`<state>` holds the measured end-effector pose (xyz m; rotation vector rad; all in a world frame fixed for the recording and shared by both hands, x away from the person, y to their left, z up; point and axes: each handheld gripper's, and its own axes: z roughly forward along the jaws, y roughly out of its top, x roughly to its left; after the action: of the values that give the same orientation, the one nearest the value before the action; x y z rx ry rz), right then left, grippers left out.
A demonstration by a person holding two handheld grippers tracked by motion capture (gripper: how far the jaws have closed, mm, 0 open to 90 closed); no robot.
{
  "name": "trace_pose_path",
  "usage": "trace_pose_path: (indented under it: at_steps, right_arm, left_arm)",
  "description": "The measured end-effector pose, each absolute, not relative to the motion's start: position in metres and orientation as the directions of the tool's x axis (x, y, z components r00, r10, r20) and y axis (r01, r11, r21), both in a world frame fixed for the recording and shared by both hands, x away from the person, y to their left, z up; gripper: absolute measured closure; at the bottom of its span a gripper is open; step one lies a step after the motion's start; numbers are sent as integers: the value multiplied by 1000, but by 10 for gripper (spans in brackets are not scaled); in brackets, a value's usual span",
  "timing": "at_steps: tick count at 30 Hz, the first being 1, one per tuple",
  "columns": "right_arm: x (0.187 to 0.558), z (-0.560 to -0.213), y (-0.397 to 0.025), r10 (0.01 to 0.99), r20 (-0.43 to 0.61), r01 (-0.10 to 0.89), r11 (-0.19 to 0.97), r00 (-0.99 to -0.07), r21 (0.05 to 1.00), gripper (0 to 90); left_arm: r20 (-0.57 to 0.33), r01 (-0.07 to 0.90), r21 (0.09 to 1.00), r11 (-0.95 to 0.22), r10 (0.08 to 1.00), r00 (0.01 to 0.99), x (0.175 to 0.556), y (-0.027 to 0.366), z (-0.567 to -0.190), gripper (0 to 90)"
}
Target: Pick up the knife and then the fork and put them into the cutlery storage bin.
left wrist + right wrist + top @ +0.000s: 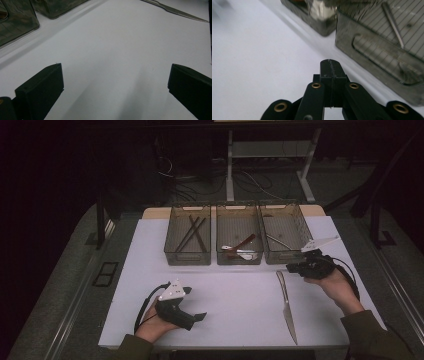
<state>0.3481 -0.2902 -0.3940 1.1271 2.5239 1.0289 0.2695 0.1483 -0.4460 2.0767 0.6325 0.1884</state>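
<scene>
Steel knife (287,306) lies flat on the white tabletop (230,290), toward the right front, its blade pointing at the near edge. Nothing touches it. Just beyond its handle end, the right gripper (291,268) hovers in front of the right bin (285,240), jaws pressed fully together with nothing between them. Well apart on the left, the left gripper (197,319) rests low near the front edge, its jaws spread wide over bare tabletop. Three clear plastic bins stand in a row at the back: the left bin (187,241) holds dark chopsticks (193,233), the middle bin (239,241) holds mixed utensils, and the right bin holds a metal utensil (392,22).
</scene>
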Motion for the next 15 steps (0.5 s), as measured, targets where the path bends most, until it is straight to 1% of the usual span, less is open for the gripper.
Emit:
trace_pose_path:
  at_steps: [7,15]
  right_arm:
    - [352,-419,-286,726,99,613,491,-681,619,892]
    - [364,-435,-282,747,79,632,495,-660,597,892]
  left_arm:
    - [-108,364,821,-440,506,856,270,148,-446,0]
    - [-106,363,819,-445,504,857,270,148,-447,0]
